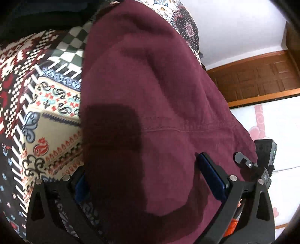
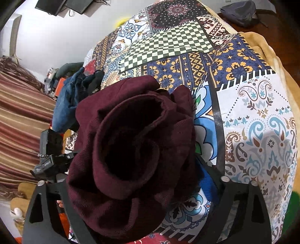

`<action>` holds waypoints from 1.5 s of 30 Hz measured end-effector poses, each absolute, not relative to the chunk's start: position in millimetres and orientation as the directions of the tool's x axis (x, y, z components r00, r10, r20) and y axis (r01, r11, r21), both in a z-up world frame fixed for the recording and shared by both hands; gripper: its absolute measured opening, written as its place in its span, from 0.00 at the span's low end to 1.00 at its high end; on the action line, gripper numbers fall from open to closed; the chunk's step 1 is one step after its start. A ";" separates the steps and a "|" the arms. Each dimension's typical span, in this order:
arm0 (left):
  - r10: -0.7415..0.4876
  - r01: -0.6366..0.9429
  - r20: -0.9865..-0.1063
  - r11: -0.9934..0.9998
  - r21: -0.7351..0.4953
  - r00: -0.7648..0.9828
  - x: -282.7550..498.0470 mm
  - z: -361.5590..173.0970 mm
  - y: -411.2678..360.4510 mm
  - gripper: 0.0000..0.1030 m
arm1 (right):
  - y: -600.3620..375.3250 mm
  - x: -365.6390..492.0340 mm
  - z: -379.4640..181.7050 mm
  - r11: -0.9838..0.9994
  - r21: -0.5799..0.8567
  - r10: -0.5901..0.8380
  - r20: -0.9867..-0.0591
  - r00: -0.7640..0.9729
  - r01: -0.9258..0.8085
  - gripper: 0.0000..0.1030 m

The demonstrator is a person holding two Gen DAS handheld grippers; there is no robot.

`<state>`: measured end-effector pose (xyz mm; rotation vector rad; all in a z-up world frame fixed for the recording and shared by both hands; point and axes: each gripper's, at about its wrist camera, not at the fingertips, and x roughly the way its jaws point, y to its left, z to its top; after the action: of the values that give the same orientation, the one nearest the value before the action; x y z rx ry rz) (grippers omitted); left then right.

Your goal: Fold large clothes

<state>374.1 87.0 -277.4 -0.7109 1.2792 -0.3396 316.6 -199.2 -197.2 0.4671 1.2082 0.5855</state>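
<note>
A large maroon garment hangs spread out in front of the left wrist camera, above the patterned bedspread. My left gripper has its blue-padded fingers wide apart with the cloth draped between them; I cannot tell whether it grips the cloth. In the right wrist view the same maroon garment is bunched in a thick fold between my right gripper's fingers, lifted over the bedspread. My right gripper looks shut on that bunch, and its left finger is hidden by the cloth.
A pile of blue jeans and dark clothes lies on the bed's far left. A striped curtain hangs at the left. A wooden door and white wall stand beyond the bed. A dark bag lies at the far right.
</note>
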 end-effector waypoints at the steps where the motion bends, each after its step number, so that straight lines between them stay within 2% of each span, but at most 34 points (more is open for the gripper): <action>1: -0.602 -0.147 -0.750 0.745 -0.651 0.273 375.3 -277.3 85.6 0.99 | -199.5 315.2 -196.2 0.762 0.624 0.647 -0.722 0.244 -0.173 0.81; 3: -0.601 -0.137 -0.753 0.750 -0.647 0.267 375.9 -275.5 83.6 0.98 | -199.8 312.8 -192.9 0.767 0.617 0.641 -0.724 0.256 -0.175 0.70; 8: -0.573 -0.081 -0.760 0.779 -0.621 0.307 377.5 -255.9 77.1 0.74 | -199.1 305.8 -183.2 0.785 0.596 0.617 -0.731 0.291 -0.168 0.52; 10: -0.568 -0.059 -0.756 0.786 -0.616 0.327 373.6 -243.7 75.4 0.63 | -197.2 301.9 -176.0 0.795 0.581 0.605 -0.736 0.305 -0.174 0.49; 13: -0.571 -0.022 -0.746 0.789 -0.614 0.344 366.0 -225.2 70.8 0.52 | -192.7 291.4 -157.8 0.807 0.556 0.590 -0.734 0.337 -0.201 0.45; 16: -0.579 0.034 -0.723 0.789 -0.614 0.376 357.1 -195.6 64.9 0.46 | -190.8 281.1 -133.7 0.801 0.552 0.597 -0.710 0.374 -0.231 0.44; 25: -0.556 0.156 -0.630 0.803 -0.575 0.542 330.2 -94.8 73.2 0.44 | -162.6 273.2 -54.5 0.770 0.534 0.636 -0.599 0.487 -0.349 0.44; 37: -0.425 0.168 -0.512 0.865 -0.474 0.747 320.9 26.7 199.0 0.44 | -37.2 311.9 22.3 0.689 0.475 0.725 -0.432 0.537 -0.547 0.43; 40: -0.383 0.146 -0.501 0.882 -0.449 0.776 333.9 41.3 234.3 0.44 | 2.7 334.2 27.7 0.666 0.473 0.745 -0.407 0.528 -0.576 0.43; 45: -0.332 0.092 -0.504 0.892 -0.442 0.798 370.5 27.4 294.6 0.44 | 57.2 368.8 13.2 0.663 0.462 0.749 -0.408 0.522 -0.589 0.44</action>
<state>370.5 294.6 27.4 -0.4144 0.6086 -0.2343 368.8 57.2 13.2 0.2817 0.6237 0.8139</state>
